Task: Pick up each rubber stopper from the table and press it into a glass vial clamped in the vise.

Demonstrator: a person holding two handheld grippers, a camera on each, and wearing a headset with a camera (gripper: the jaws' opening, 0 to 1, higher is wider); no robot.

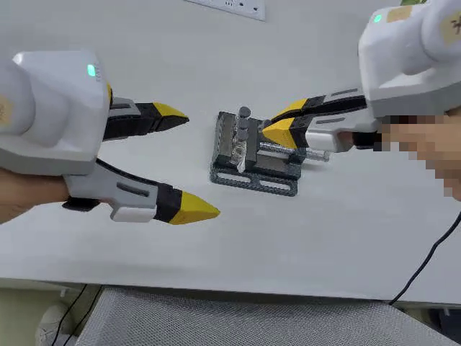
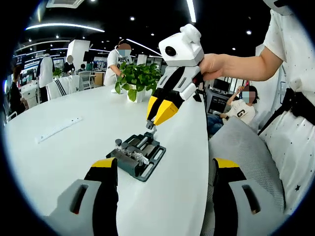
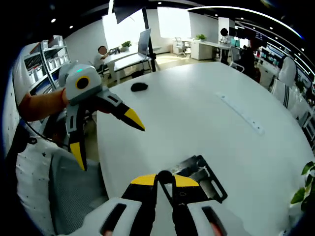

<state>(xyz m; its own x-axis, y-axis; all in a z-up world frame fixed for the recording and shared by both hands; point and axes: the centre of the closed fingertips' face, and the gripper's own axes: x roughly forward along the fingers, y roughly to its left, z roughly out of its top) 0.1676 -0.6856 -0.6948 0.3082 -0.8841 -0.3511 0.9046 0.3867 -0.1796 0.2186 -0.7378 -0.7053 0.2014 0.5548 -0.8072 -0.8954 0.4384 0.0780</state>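
Vise: dark metal with a slotted base plate. It stands on the white table, and its screw handle sticks out on the side toward your right tool.
Vial: small and of clear glass, clamped between the vise's jaws. Glare off the glass hides its rim.
Seated stopper: a grey, round, flat-topped plug. It stands just above the vise's jaws at their far end from you. You cannot tell how deep it sits.
Right tool: it hangs over the vise's screw side, tips pointing at the jaws. The yellow tips are drawn in to a narrow slit.
Dark stopper: a small, dark, round-topped piece pinched between your right tool's tips, just above the vise. It looks like rubber, though little of it shows.
Left tool: its jaws are spread wide with nothing between them. It sits well apart from the vise, on the side opposite the screw, and points toward it.
Cable: black, trailing off the table edge, well away from the vise on your right.
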